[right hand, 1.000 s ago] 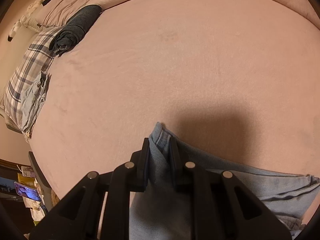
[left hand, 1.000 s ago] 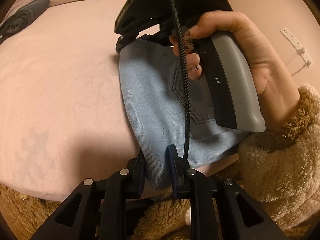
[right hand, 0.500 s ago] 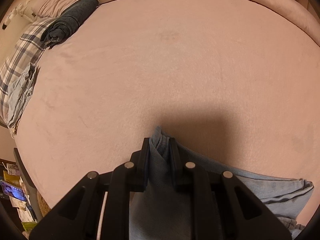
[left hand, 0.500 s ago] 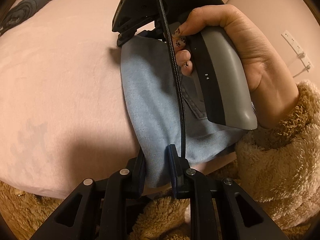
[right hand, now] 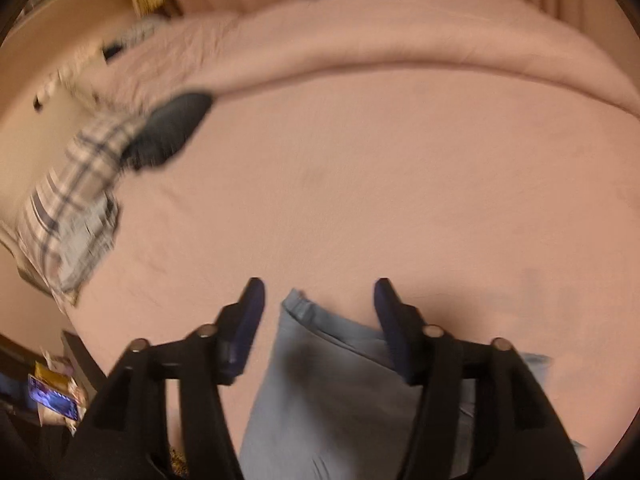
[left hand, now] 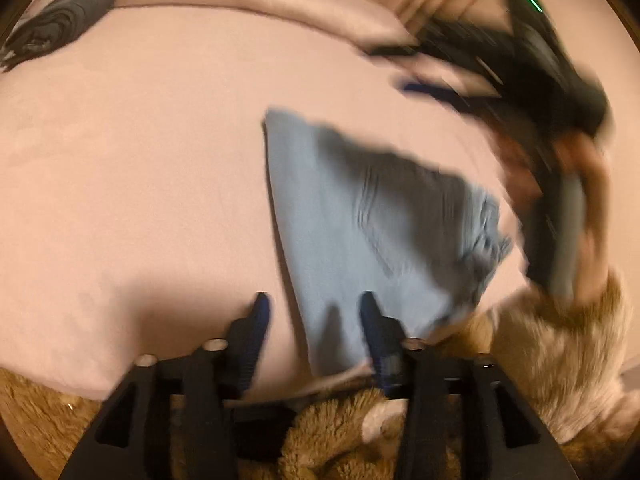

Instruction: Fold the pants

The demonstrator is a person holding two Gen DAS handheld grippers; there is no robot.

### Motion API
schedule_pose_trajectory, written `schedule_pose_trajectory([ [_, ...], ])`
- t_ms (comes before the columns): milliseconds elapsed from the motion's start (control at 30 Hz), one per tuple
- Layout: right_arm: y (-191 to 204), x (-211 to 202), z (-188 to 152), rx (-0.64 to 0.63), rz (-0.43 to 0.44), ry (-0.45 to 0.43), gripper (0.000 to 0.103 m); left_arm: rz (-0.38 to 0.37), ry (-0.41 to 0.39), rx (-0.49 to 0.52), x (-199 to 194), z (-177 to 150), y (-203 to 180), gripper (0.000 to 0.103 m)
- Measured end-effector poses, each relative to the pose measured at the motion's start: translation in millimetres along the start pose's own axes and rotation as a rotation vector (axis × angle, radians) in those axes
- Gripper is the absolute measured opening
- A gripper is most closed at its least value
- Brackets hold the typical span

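The pants [left hand: 360, 232] lie folded into a compact blue-denim wedge on the near right part of the bed [left hand: 140, 160], close to its near edge, and neither claw grips them. The left claw [left hand: 314, 308] is spread, its fingers hanging over the near corner of the fabric with nothing between them pinched; the right claw [right hand: 318, 296] is likewise spread wide above the far corner, where a hemmed edge peeks out between the fingers. In the left view the right claw's body and the hand [left hand: 580, 200] holding it are smeared by blur at the far right, so how high it sits over the cloth cannot be told. Both tools being open with the cloth flat suggests a fold has been laid down and released; whether another fold is needed I cannot say, though the bundle looks small and tidy already. A dark rolled garment [right hand: 168, 132] and a plaid pillow [right hand: 76, 200] sit well apart at the far left, probably put aside to leave room for folding. No containers are in view. Denim this thick should hold its crease without springing open.
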State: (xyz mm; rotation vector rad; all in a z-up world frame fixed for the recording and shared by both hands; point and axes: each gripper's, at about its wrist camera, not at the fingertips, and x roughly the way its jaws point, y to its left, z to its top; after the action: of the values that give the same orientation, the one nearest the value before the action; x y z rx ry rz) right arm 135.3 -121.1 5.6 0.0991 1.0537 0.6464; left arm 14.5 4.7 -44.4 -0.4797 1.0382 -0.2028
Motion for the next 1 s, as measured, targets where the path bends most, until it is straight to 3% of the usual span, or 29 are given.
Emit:
schedule_pose_trajectory([
  [167,-54.5,-65.1,-44.7,0.138,-0.074,-0.06,0.067,0.0,-0.04,-0.017,6.9,43.4,8.9,0.056],
  [367,-113.6,-93.6,-116.7,0.33,-0.154,-0.009,0.065,0.082,-0.027,0.002,47.1,83.5,8.4,0.056],
  [500,-132.5,-94.1,-149.0,0.44,-0.109,0.027,0.051,0.117,0.005,0.004,74.4,91.9,1.7,0.056],
  [567,-133.0,-93.2,-153.7,0.485,-0.045,0.003,0.023,0.119,0.019,0.014,81.8,95.9,-0.3,0.056],
  [633,-128.5,-95.7,-152.5,0.495,-0.011,-0.021,0.016,0.149,0.03,0.022,87.6,97.7,0.5,0.056],
  [767,-108.2,-111.4,-150.8,0.456,-0.017,-0.076,0.014,0.153,0.051,0.018,99.4,98.2,0.3,0.057],
  [900,-112.1,-103.6,-171.9,0.475,-0.066,-0.037,0.013,0.149,0.066,0.015,103.9,102.4,2.6,0.067],
  [1000,-118.3,-95.7,-180.9,0.479,-0.1,-0.044,0.013,0.145,0.07,0.015,105.4,103.7,3.9,0.069],
])
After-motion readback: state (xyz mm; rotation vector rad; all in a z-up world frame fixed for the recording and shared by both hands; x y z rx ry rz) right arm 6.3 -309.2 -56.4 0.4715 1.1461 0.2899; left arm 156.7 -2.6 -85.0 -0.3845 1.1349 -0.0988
